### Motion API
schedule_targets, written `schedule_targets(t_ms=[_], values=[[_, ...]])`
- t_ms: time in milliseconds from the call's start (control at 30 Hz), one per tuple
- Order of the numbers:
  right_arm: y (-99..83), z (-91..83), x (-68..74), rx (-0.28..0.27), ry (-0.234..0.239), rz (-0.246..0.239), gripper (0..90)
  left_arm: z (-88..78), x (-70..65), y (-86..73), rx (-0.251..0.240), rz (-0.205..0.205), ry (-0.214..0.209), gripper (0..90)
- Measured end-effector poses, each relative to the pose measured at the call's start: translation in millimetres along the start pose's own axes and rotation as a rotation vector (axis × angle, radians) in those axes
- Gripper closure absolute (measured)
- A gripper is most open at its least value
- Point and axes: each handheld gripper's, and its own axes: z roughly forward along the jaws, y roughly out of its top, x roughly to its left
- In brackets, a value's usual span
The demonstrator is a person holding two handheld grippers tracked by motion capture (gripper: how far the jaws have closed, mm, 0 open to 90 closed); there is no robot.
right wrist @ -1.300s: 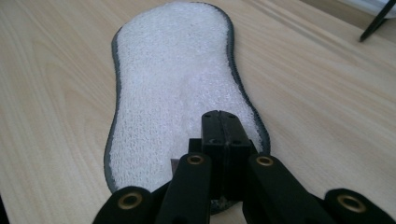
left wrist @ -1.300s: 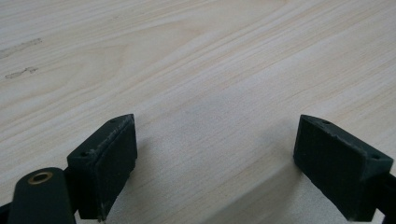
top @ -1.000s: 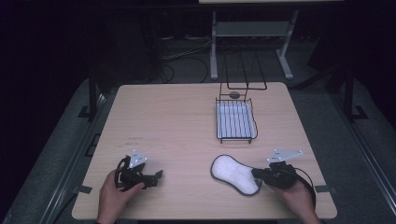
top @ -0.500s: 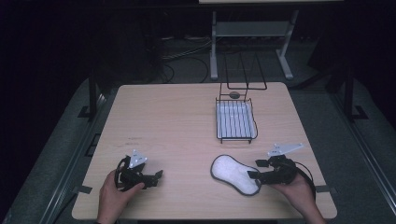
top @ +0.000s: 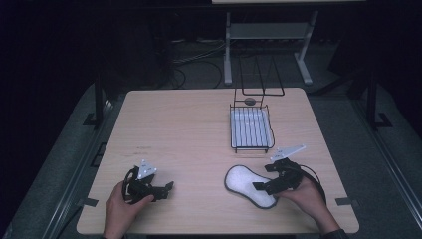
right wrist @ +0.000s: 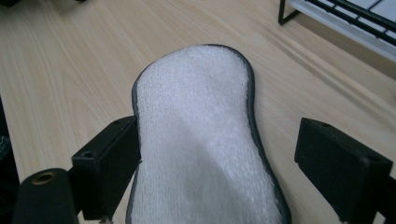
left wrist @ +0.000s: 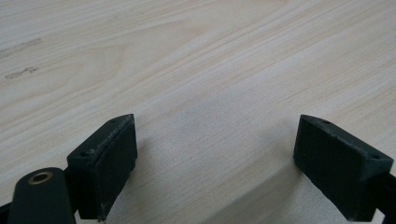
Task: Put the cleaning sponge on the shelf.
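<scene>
Between the right gripper's (right wrist: 217,154) spread jaws lies the white pad (right wrist: 203,140), dark-edged, flat on the table (top: 189,129) near its front edge; the left jaw touches its rim, the right stands clear. Its near end runs out of frame (contact underneath is unclear). Over at front left, the left gripper (left wrist: 215,158) gapes apart above bare wood. Behind the pad sits a wire rack (top: 251,128).

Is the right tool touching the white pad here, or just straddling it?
Cannot tell. In the right gripper view the open right tool straddles the white pad: one jaw overlaps the pad's edge without plain contact, and the other stands clear over bare table.
</scene>
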Motion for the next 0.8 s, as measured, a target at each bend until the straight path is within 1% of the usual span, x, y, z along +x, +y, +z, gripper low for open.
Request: schedule_targets(t_ms=[67, 133, 267, 333, 367, 433, 467, 600, 667, 800], values=[[2.8, 3.9, 1.0, 0.0, 0.008, -0.008, 13.9, 0.0, 0.0, 0.0, 0.0, 0.0, 0.0, 12.7], [4.6, 8.8, 1.8, 0.008, 0.001, -0.029, 13.9, 0.0, 0.0, 0.0, 0.0, 0.0, 0.0, 12.7], [6.9, 15.1, 3.0, 0.011, -0.001, -0.043, 13.5, 0.0, 0.0, 0.0, 0.0, 0.0, 0.0, 12.7], [7.4, 18.7, 4.1, 0.02, -0.011, -0.057, 12.1, 0.0, 0.0, 0.0, 0.0, 0.0, 0.0, 12.7], [7.2, 19.9, 5.0, 0.028, -0.018, -0.056, 11.9, 0.0, 0.0, 0.0, 0.0, 0.0, 0.0, 12.7], [5.9, 23.3, 5.7, 0.046, -0.038, -0.07, 11.0, 0.0, 0.0, 0.0, 0.0, 0.0, 0.0, 12.7], [5.4, 24.5, 5.6, 0.054, -0.039, -0.076, 11.0, 0.0, 0.0, 0.0, 0.0, 0.0, 0.0, 12.7], [4.1, 28.4, 6.7, 0.07, -0.036, -0.072, 11.0, 0.0, 0.0, 0.0, 0.0, 0.0, 0.0, 12.7], [2.7, 30.0, 6.6, 0.065, -0.028, -0.07, 11.3, 0.0, 0.0, 0.0, 0.0, 0.0, 0.0, 12.7], [0.8, 32.8, 6.0, 0.079, -0.028, -0.064, 11.3, 0.0, 0.0, 0.0, 0.0, 0.0, 0.0, 12.7]])
